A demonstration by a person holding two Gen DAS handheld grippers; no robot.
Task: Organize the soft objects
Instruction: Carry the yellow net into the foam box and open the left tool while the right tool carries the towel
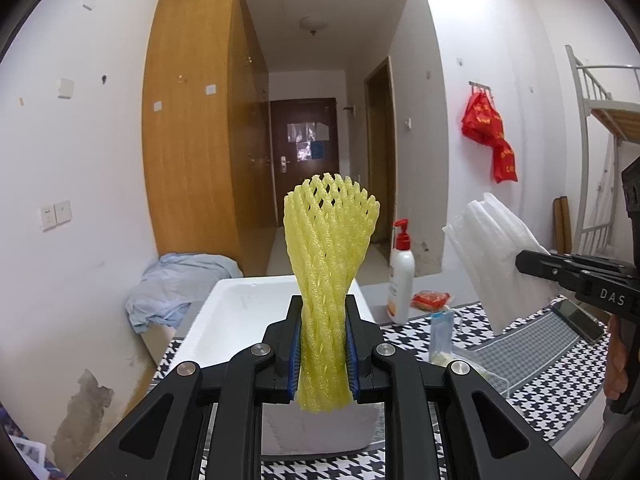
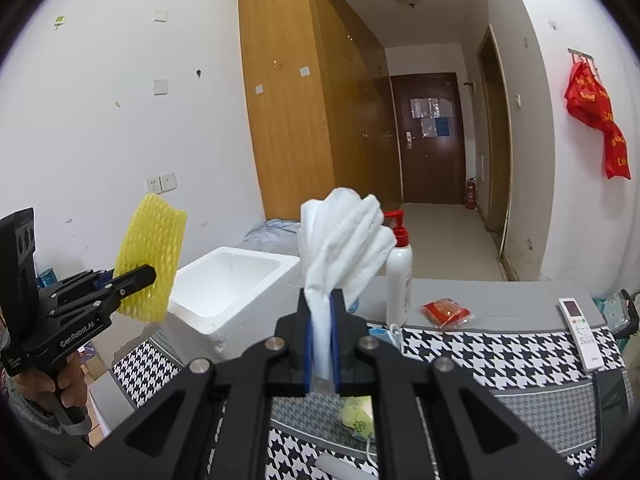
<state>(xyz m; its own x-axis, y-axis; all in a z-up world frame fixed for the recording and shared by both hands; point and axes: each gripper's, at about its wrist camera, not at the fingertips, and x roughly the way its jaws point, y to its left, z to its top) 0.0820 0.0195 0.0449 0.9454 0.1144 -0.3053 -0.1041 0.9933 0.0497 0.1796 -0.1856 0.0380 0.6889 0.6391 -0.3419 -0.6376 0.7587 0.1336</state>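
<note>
Centre frame, the left hand-held gripper (image 1: 323, 344) pinches a light, squashy yellow foam net (image 1: 326, 264) mid-length; the right hand-held gripper (image 2: 321, 340) clamps limp white foam wrap (image 2: 344, 236) near its base.

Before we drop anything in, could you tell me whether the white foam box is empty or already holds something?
Empty as far as visible: the white foam box shows only bare white inner walls and floor; its near corner is hidden.

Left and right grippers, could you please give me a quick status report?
Left gripper shut on yellow foam net, held up. Right gripper shut on white foam sheet. Foam box open ahead, nothing blocking it.
</note>
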